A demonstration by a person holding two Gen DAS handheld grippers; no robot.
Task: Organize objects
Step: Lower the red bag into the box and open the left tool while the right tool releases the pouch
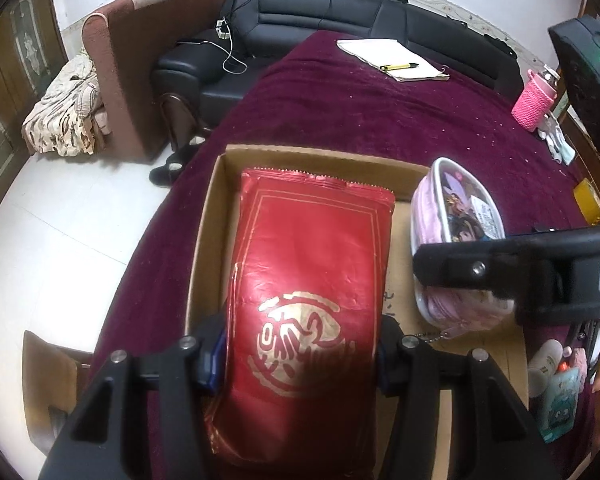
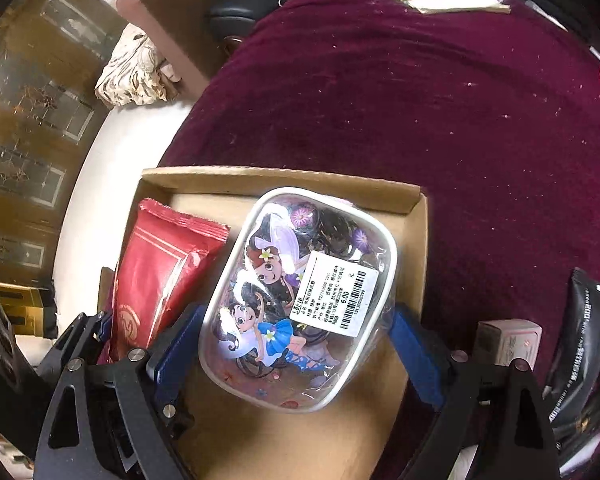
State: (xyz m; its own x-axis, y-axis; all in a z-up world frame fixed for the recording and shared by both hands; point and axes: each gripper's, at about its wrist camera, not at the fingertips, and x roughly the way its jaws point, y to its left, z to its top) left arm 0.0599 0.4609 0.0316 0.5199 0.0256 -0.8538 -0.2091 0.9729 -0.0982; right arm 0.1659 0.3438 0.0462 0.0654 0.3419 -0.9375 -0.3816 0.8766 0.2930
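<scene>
An open cardboard box [image 1: 300,154] lies on the maroon tablecloth [image 1: 380,120]. My left gripper [image 1: 302,352] is shut on a red packet with a gold emblem [image 1: 308,248], which hangs lengthwise over the left half of the box. A clear pouch with a cartoon print and a price label [image 2: 300,272] sits between the blue pads of my right gripper [image 2: 296,328], which is shut on it over the right half of the box [image 2: 284,184]. The left wrist view shows the pouch [image 1: 460,208] under a finger [image 1: 452,268] of the right gripper. The red packet [image 2: 156,272] is beside the pouch.
A notepad with a yellow pen [image 1: 396,60] lies at the far side of the table, in front of a black sofa [image 1: 320,12]. A pink bottle sleeve [image 1: 534,100] stands at the right edge. A black packet [image 2: 580,352] and a small carton [image 2: 508,340] lie right of the box.
</scene>
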